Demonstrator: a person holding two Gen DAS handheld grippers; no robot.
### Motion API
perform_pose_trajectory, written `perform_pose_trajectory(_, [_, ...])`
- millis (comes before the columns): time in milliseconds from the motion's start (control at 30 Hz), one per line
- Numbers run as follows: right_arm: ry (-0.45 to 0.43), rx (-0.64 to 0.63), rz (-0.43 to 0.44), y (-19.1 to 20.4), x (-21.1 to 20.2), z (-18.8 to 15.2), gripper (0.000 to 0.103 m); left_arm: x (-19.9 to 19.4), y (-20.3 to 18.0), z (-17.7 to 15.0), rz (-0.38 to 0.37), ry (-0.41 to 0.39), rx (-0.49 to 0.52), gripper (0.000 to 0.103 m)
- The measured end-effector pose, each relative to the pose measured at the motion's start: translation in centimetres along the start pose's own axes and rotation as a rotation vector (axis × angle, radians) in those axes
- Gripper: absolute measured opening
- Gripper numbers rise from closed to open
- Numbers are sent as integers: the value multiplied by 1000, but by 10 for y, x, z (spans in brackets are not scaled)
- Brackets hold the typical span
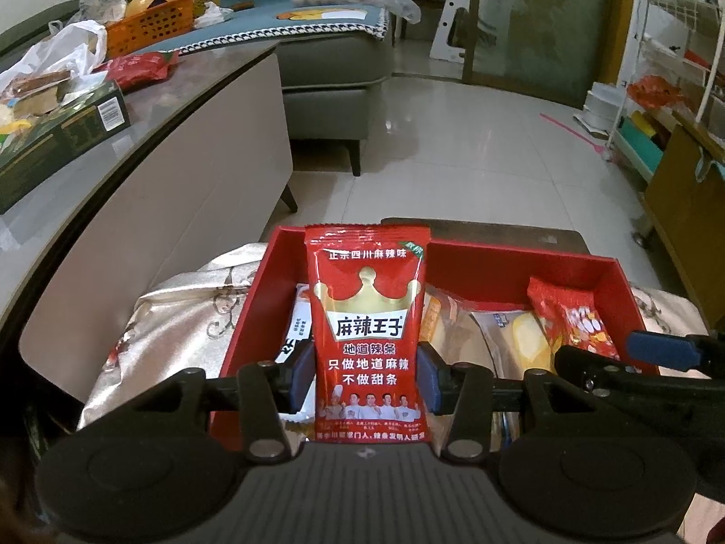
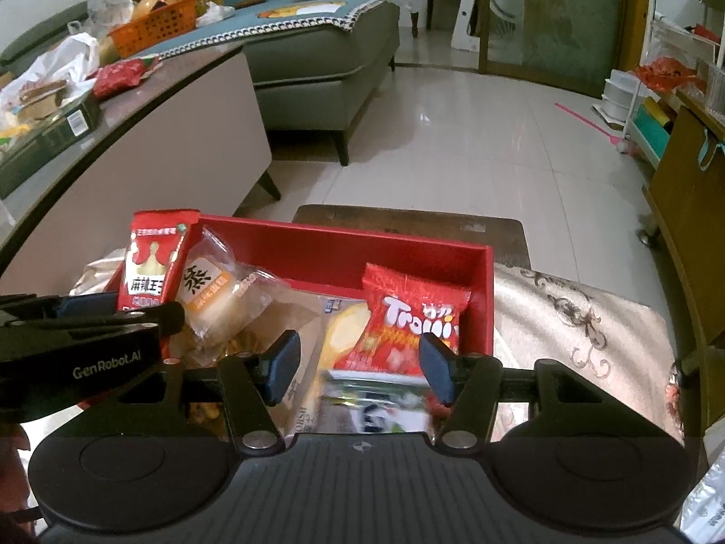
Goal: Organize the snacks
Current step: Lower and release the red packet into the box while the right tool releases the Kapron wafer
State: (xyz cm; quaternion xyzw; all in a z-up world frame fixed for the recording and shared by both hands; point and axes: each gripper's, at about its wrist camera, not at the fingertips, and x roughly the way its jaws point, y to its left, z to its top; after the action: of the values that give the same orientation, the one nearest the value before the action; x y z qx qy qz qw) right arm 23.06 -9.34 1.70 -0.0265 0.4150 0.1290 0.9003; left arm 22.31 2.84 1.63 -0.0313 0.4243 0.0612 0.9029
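Note:
A red box (image 1: pixel 521 257) (image 2: pixel 344 245) holds several snack packs. My left gripper (image 1: pixel 366 376) is shut on a red spicy-strip packet with a gold crown (image 1: pixel 366 331), held upright over the box's left part; the packet also shows in the right wrist view (image 2: pixel 152 265). My right gripper (image 2: pixel 360 362) is open above a red Trolli gummy pack (image 2: pixel 414 317), which leans on the box's right wall (image 1: pixel 573 319). A clear-wrapped cake (image 2: pixel 213 292) and a yellow pastry pack (image 2: pixel 344 331) lie in the box.
The box sits on a beige embroidered cloth (image 2: pixel 580 317) over a low stool. A grey-topped cabinet (image 1: pixel 190 104) at left carries a green box (image 1: pixel 68 131), bags and an orange basket (image 1: pixel 149 25). A sofa (image 1: pixel 326 68) and tiled floor (image 1: pixel 476 136) lie beyond.

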Motion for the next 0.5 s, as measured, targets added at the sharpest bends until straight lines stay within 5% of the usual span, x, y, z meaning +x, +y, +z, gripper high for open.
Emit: perform_pose_trajectory(500, [-5, 5, 2, 1, -6, 1, 70, -15, -2, 4, 17, -40, 11, 60])
